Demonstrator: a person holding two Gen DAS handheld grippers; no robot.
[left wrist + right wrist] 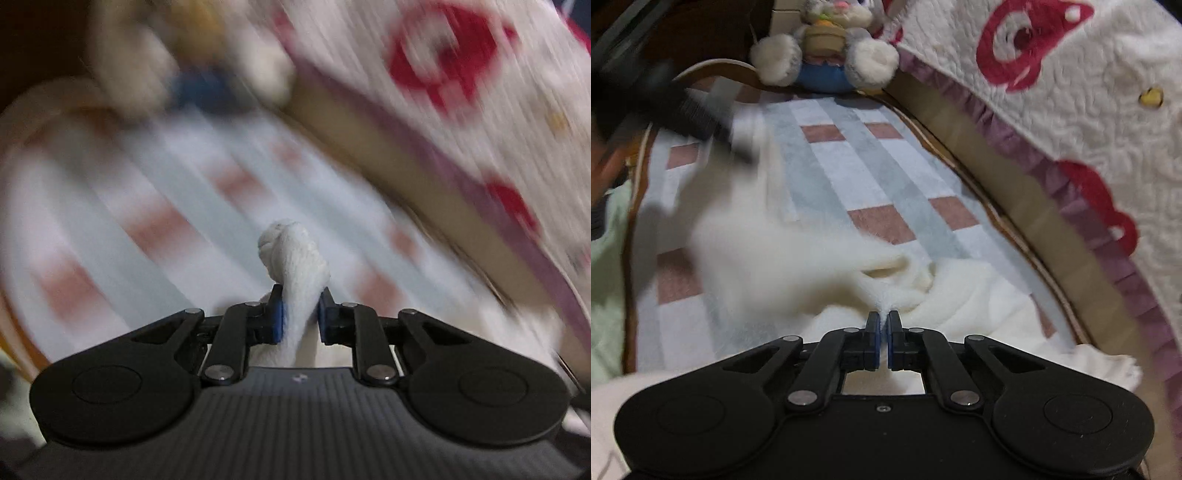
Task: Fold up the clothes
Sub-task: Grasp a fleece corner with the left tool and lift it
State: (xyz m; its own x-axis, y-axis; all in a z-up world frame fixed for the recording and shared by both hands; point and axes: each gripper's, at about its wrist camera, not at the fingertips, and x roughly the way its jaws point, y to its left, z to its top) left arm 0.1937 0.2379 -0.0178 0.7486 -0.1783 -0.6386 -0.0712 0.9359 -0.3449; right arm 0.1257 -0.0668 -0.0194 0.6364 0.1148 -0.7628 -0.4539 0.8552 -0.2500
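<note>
left gripper (300, 314) fingers clamped on a bunched fold of white fleece garment (295, 258), right gripper (883, 334) fingers pinching its edge, checked bed cover (849, 173), plush rabbit (827, 48) at far edge

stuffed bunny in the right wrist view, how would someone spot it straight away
Follow the checked blue, white and pink table cover to its far end, beside the white quilt with red prints. The stuffed bunny sits there facing the camera: grey and white, round fluffy feet, blue bottom, the only toy in view.
</note>
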